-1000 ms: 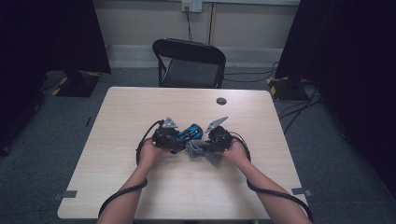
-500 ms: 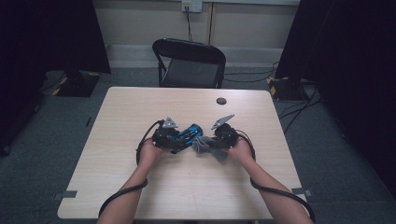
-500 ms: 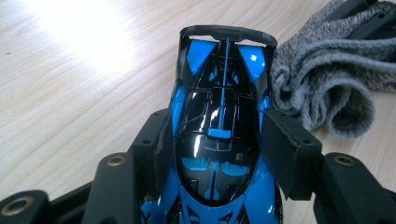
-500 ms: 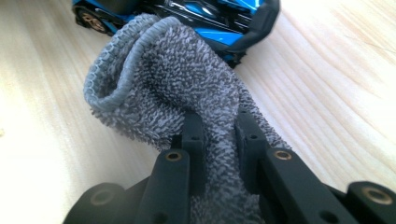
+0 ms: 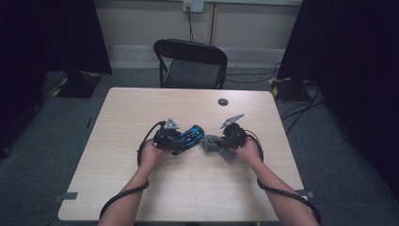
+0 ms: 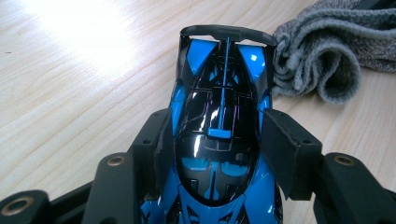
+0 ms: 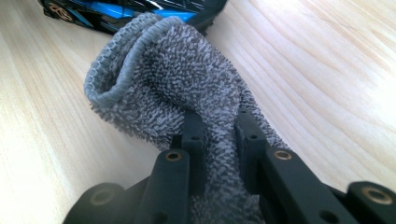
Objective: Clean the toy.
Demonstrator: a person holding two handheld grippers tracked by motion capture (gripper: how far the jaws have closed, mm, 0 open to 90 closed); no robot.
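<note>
A blue and black toy race car (image 6: 219,140) lies on the wooden table, and my left gripper (image 6: 217,144) is shut on its body, pads pressing both sides. In the high view the toy car (image 5: 189,135) points right from the left gripper (image 5: 181,139). My right gripper (image 7: 219,135) is shut on a grey knitted cloth (image 7: 173,79), which bunches up between the jaws. The grey cloth (image 5: 216,146) hangs from the right gripper (image 5: 221,141) just right of the car's tail, a small gap between them. In the left gripper view the cloth (image 6: 322,56) sits beyond the car's rear wing.
The light wood table (image 5: 188,188) has a small dark round object (image 5: 223,101) near its far edge. A black folding chair (image 5: 193,63) stands behind the table. Cables trail from both grippers toward the near edge.
My right gripper has drawn the grey cloth a little to the right, away from the car. The left gripper and the car have stayed put.
</note>
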